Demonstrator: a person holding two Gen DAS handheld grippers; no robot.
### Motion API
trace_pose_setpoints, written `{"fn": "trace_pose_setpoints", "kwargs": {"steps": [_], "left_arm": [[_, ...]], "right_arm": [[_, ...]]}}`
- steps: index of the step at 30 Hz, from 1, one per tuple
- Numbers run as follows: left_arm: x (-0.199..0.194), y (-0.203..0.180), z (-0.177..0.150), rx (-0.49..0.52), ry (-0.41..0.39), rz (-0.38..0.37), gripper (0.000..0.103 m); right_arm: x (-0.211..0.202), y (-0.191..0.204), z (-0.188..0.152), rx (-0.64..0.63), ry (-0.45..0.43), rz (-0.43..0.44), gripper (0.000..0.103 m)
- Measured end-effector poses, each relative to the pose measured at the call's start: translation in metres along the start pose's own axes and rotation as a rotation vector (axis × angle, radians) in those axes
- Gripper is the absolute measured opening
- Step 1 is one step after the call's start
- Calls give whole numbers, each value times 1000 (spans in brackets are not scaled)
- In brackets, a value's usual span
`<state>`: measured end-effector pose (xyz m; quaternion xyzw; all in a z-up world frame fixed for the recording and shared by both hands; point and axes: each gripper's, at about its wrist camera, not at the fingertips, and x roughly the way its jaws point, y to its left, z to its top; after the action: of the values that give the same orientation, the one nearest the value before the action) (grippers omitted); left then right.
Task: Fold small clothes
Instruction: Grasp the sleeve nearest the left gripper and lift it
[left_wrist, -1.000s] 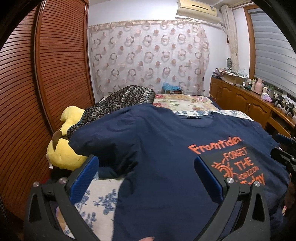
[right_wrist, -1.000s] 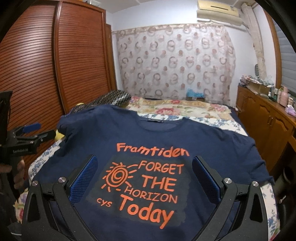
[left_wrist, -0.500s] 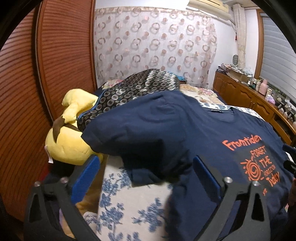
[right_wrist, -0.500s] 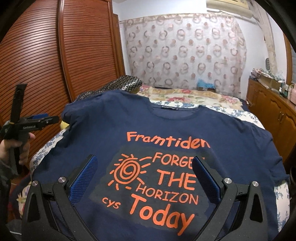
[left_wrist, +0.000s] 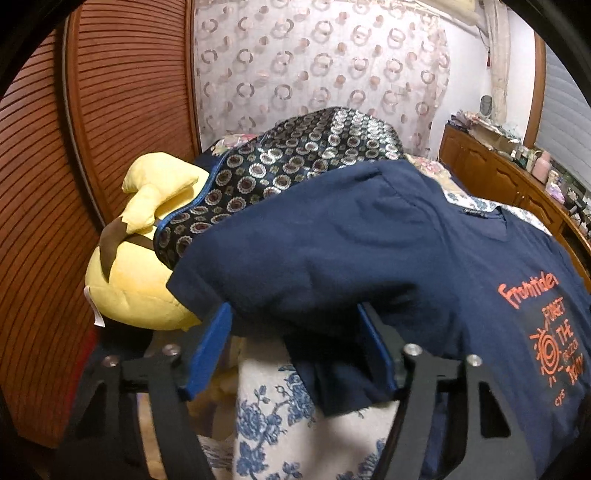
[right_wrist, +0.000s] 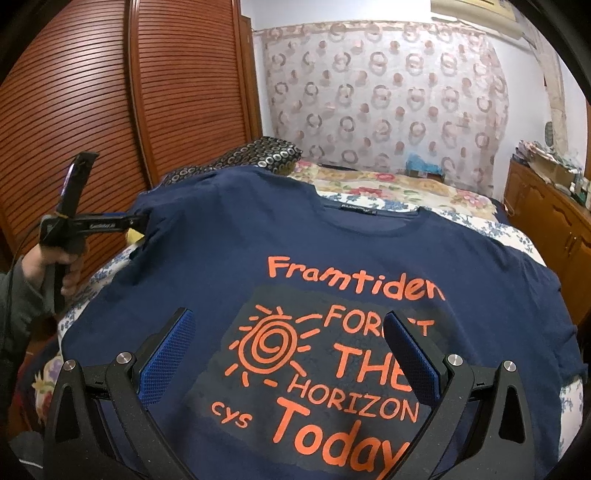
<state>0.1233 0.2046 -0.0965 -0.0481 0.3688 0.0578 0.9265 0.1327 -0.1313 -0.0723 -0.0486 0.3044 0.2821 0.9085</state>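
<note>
A navy T-shirt (right_wrist: 332, 243) with orange print lies face up on the bed, collar at the far end. It also shows in the left wrist view (left_wrist: 369, 251). My left gripper (left_wrist: 295, 332) is open, its jaws on either side of the left sleeve's hanging edge, with cloth lying between them. In the right wrist view the left gripper (right_wrist: 138, 221) sits at the shirt's left sleeve. My right gripper (right_wrist: 290, 347) is open and hovers over the printed chest, holding nothing.
A yellow plush toy (left_wrist: 136, 280) and a dark patterned cushion (left_wrist: 295, 155) lie at the bed's left side beside the wooden wardrobe doors (right_wrist: 110, 110). A floral bedsheet (left_wrist: 273, 413) covers the bed. A wooden cabinet (right_wrist: 554, 221) runs along the right.
My left gripper has moved left and forward to the left sleeve, and its jaws have narrowed around the sleeve's edge. My right gripper has edged closer over the print.
</note>
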Motion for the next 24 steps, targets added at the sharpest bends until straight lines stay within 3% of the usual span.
{"fn": "trace_pose_setpoints", "kwargs": {"steps": [2,4,6,8,17,21,23,24], "left_arm": [[2,-1,-1,17,1,4,55],[2,-2,-1,30,-2,11,29],[1,-2,0,45,-2,36,12],[-3,-2,0,55,-15,46,4],[-53,-11,15,60,-141,14,0],[-65,-24,28,110,-178,14,0],[-61,-21,32,109,-161,6,0],[-55,-19,33,108,-132,9,6]], "right_arm": [[0,-2,0,9,3,3,103],[-1,-4,0,15,3,2,103],[-3,-6,1,19,1,3,103],[-6,-7,1,22,-3,4,103],[-9,-15,1,37,-12,-6,103],[-14,-18,4,45,-24,-7,103],[-15,-18,3,46,-26,-7,103],[-15,-19,3,44,-25,-7,103]]}}
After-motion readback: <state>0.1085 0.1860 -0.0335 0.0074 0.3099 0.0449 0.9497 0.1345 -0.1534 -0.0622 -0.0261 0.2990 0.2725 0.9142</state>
